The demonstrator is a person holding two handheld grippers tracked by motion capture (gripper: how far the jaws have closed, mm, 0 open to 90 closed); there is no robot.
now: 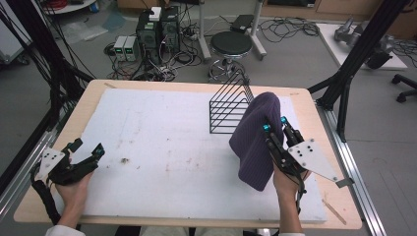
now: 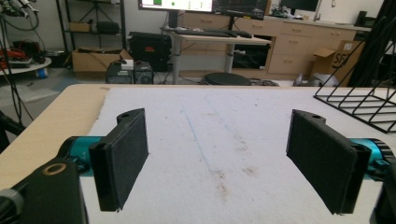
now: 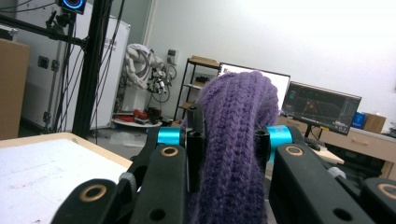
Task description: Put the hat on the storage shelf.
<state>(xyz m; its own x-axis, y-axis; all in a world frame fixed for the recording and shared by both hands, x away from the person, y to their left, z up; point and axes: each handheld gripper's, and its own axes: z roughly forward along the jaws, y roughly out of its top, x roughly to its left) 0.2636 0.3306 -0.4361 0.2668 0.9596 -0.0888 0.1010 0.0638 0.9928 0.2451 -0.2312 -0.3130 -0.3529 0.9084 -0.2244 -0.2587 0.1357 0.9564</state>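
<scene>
A purple knitted hat (image 1: 258, 137) hangs above the white mat, pinched by my right gripper (image 1: 274, 129) near the table's right side. In the right gripper view the purple knit (image 3: 233, 140) is squeezed between the two black jaws and bulges above them. My left gripper (image 1: 86, 150) rests at the table's left edge on the mat. Its jaws stand wide apart, and in the left gripper view the two black pads (image 2: 123, 156) have bare mat between them. A black wire rack (image 1: 230, 105) stands just behind the hat.
The white mat (image 1: 162, 147) covers most of the wooden table (image 1: 314, 128). The wire rack (image 2: 364, 100) sits at the far right in the left gripper view. Beyond the table are a stool (image 1: 230, 46), computer boxes (image 1: 157, 32), cables and black frame posts (image 1: 354, 54).
</scene>
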